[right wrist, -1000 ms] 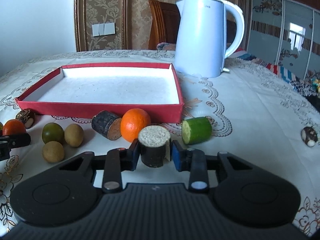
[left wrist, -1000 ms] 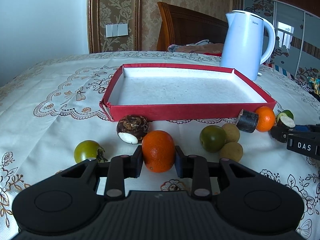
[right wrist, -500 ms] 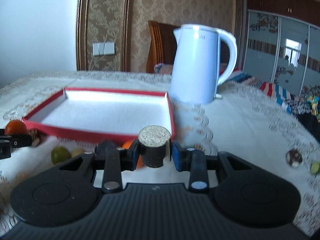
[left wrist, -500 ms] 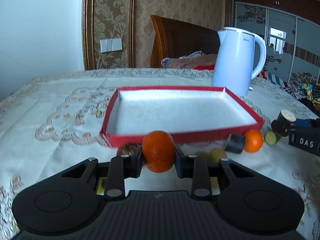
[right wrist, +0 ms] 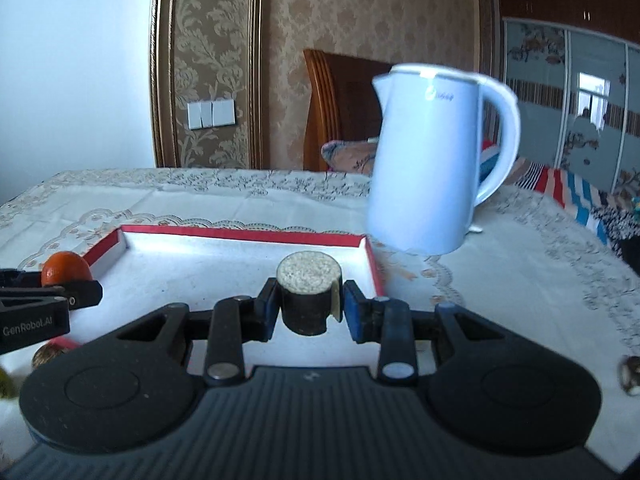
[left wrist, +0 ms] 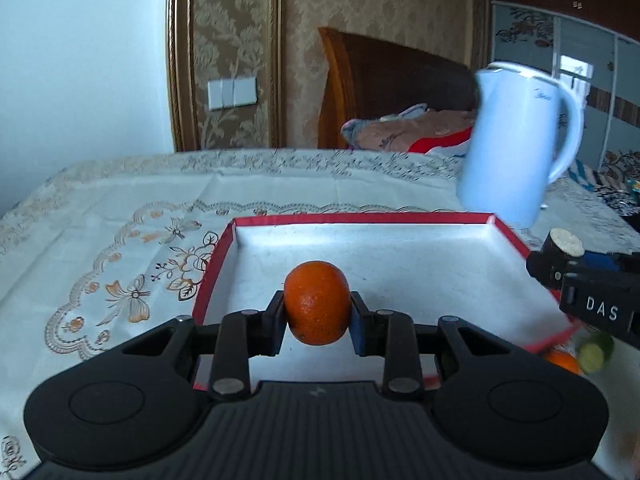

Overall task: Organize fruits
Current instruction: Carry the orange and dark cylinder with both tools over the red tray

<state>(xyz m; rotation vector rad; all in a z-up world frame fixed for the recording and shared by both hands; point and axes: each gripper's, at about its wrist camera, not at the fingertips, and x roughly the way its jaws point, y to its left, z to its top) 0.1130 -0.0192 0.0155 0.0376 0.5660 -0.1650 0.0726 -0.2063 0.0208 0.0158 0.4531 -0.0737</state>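
My left gripper (left wrist: 317, 314) is shut on an orange (left wrist: 316, 303), held in the air over the near left part of the red tray (left wrist: 360, 219) with its white floor. My right gripper (right wrist: 307, 306) is shut on a dark cut cylinder with a pale top (right wrist: 308, 294), held above the tray (right wrist: 240, 235) near its right wall. Each gripper shows in the other view: the right gripper with its dark cylinder (left wrist: 565, 245) at the tray's right edge, the left gripper with the orange (right wrist: 65, 268) at the tray's left edge.
A white kettle (right wrist: 432, 160) stands just behind the tray's right corner. A second orange (left wrist: 562, 360) and a green cut piece (left wrist: 596, 352) lie on the patterned cloth by the tray's near right corner. A brown fruit (right wrist: 630, 368) lies far right on the cloth.
Both grippers rose from the cloth with their fruits and moved forward over the tray. The loose fruits in front of the tray have dropped out of sight below the grippers.
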